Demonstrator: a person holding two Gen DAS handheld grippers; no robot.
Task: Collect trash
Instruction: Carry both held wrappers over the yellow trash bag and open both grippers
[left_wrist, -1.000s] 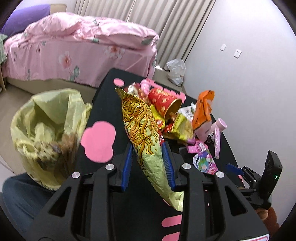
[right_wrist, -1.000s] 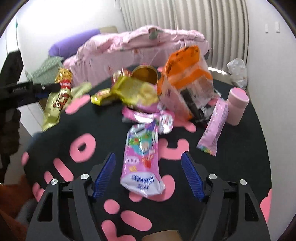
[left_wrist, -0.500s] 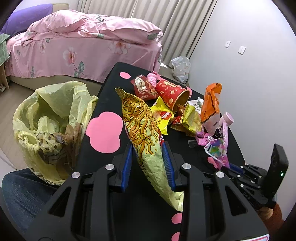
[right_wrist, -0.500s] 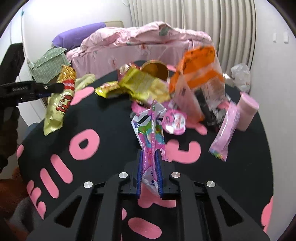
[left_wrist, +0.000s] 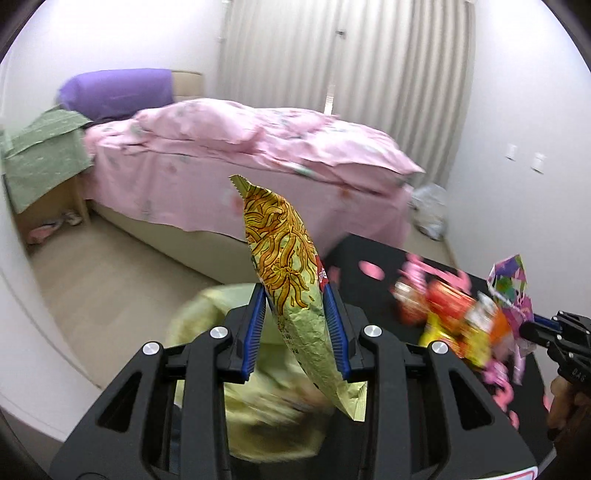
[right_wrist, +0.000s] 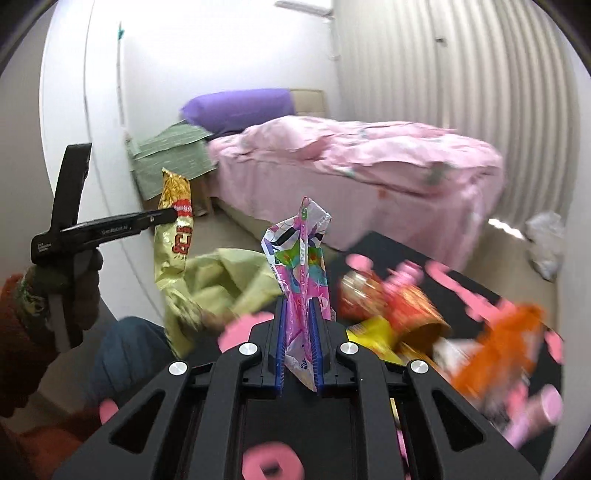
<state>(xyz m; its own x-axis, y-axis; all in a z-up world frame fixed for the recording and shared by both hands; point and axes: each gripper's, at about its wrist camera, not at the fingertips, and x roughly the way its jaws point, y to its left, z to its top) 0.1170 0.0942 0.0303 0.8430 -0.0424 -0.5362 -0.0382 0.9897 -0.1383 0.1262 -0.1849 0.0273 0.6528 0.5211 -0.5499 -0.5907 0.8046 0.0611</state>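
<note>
Left wrist view: the left gripper (left_wrist: 295, 332) pinches a noodle packet (left_wrist: 291, 280) above the yellow trash bag (left_wrist: 207, 317); the right gripper (right_wrist: 298, 339) clamps a pink wrapper (right_wrist: 301, 258). Either slick packet might slip and miss.

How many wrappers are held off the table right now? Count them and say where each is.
2: the gold noodle packet in the left gripper, the pink wrapper in the right gripper. Blurred table litter excluded.

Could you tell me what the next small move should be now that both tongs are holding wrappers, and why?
Probably carry the left tongs over the yellow trash bag and release there: they grip the noodle packet just above the bag's mouth, while the right tongs hold the pink wrapper farther off.
</note>
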